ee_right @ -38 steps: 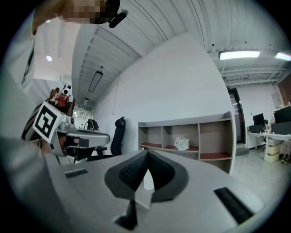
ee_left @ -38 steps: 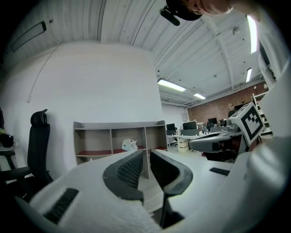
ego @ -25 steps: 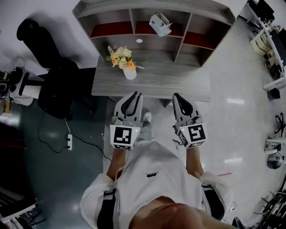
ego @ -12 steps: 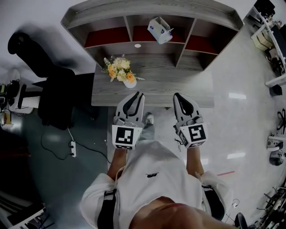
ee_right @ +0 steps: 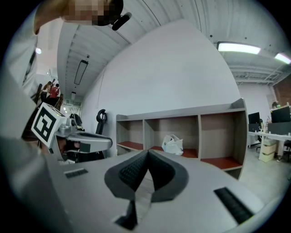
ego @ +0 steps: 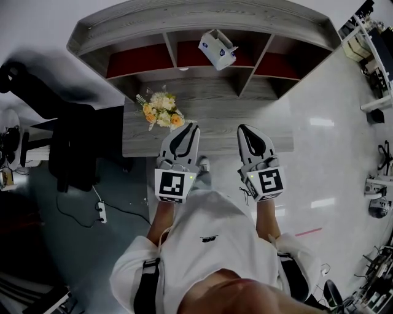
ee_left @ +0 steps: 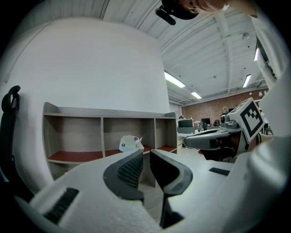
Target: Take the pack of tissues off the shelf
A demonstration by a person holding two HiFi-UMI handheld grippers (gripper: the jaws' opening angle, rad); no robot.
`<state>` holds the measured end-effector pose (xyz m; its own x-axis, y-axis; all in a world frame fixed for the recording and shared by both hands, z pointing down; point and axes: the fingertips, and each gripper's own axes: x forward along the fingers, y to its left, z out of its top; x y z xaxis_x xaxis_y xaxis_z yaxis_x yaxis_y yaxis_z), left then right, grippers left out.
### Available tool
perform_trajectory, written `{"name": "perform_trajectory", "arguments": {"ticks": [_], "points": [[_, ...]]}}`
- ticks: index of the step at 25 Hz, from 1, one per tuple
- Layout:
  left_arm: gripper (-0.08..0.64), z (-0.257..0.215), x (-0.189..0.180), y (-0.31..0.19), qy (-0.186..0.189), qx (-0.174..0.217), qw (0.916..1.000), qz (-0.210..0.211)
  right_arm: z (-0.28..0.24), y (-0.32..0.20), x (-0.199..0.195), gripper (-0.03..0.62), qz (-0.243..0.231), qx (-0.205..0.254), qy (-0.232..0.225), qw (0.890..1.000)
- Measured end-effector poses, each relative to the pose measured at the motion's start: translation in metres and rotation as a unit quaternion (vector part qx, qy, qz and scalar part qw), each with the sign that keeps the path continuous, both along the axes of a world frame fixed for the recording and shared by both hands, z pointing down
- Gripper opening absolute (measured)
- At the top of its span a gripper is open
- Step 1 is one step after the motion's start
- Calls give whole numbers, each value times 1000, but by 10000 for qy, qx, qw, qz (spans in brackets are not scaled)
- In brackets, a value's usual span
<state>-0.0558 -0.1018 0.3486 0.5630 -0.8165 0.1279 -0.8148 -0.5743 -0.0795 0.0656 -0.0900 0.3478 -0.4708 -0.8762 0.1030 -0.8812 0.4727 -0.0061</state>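
I am holding the left tool slightly spread and the right tool pressed together, both empty; the white pack of tissues is sitting in the middle compartment of the grey wooden shelf.

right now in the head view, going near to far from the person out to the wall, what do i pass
white top → left gripper and right gripper, side by side → desk → flowers → pack of tissues in the middle compartment → top of the shelf
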Motion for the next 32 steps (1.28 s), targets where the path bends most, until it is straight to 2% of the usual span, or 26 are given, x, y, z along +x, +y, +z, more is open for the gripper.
{"name": "perform_trajectory", "arguments": {"ticks": [22,29,32], "points": [[60,19,32,-104,28,-157,9969,765,17,-86,2,25,487,-234,45,9985],[60,22,44,-127,1,-170,9963,840,23,-106,3,25,500,-392,86,9979],[60,23,48,-137,-9,-177,9962,855,19,-116,2,25,467,-297,14,9985]]}}
